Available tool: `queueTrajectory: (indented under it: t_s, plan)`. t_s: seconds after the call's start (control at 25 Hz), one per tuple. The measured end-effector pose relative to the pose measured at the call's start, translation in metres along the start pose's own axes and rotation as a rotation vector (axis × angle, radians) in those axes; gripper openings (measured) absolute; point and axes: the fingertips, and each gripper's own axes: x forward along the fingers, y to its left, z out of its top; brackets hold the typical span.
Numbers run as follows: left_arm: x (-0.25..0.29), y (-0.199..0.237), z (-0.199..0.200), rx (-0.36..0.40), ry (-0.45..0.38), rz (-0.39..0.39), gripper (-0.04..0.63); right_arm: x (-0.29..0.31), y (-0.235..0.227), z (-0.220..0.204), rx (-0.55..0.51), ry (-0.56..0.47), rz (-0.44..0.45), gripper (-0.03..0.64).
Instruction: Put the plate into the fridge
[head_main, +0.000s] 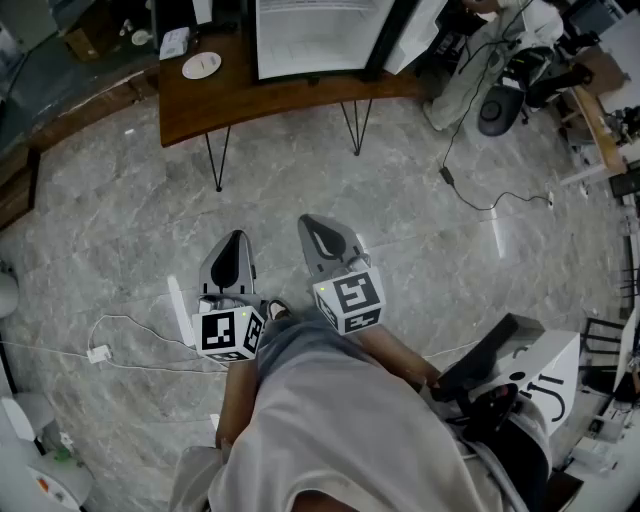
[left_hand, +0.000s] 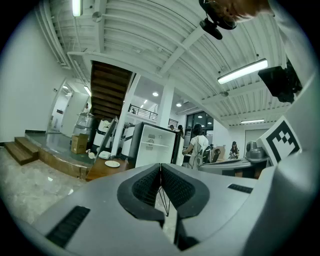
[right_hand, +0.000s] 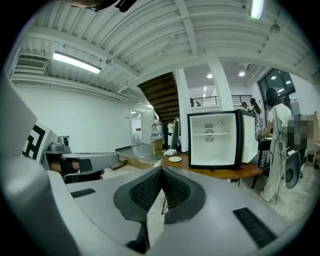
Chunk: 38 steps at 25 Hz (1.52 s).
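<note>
A small white plate (head_main: 201, 65) lies on the brown wooden table (head_main: 200, 105) at the far side of the room, left of the open white mini fridge (head_main: 315, 35). The plate (left_hand: 112, 164) and fridge (left_hand: 152, 146) show small and distant in the left gripper view. In the right gripper view the plate (right_hand: 175, 159) sits left of the fridge (right_hand: 215, 140), whose door stands open. My left gripper (head_main: 233, 252) and right gripper (head_main: 322, 236) hover side by side over the marble floor, well short of the table. Both are shut with nothing between the jaws.
A white cable and power adapter (head_main: 98, 353) lie on the floor at left. A black cable (head_main: 470, 195) trails at right. A person (right_hand: 276, 145) stands beside the fridge near a chair. A robot base (head_main: 540, 390) stands close on my right. A cardboard box (left_hand: 79, 143) sits behind the table.
</note>
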Motion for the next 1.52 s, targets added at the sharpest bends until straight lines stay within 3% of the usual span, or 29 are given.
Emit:
queueTrajectory:
  t_s: [0.72,1.12,1.52]
  plan:
    - [-0.024,0.053,0.005,-0.039,-0.022,0.02,0.02,0.023,0.038,0.004,0.039,-0.032,-0.005,0.017]
    - [-0.033,0.1,-0.001,-0.073,-0.023,0.068,0.02,0.054,0.067,-0.009,0.038,0.017,0.029,0.017]
    - [0.043,0.174,-0.004,-0.067,0.019,0.131,0.02,0.164,0.044,0.003,0.081,0.013,0.084,0.017]
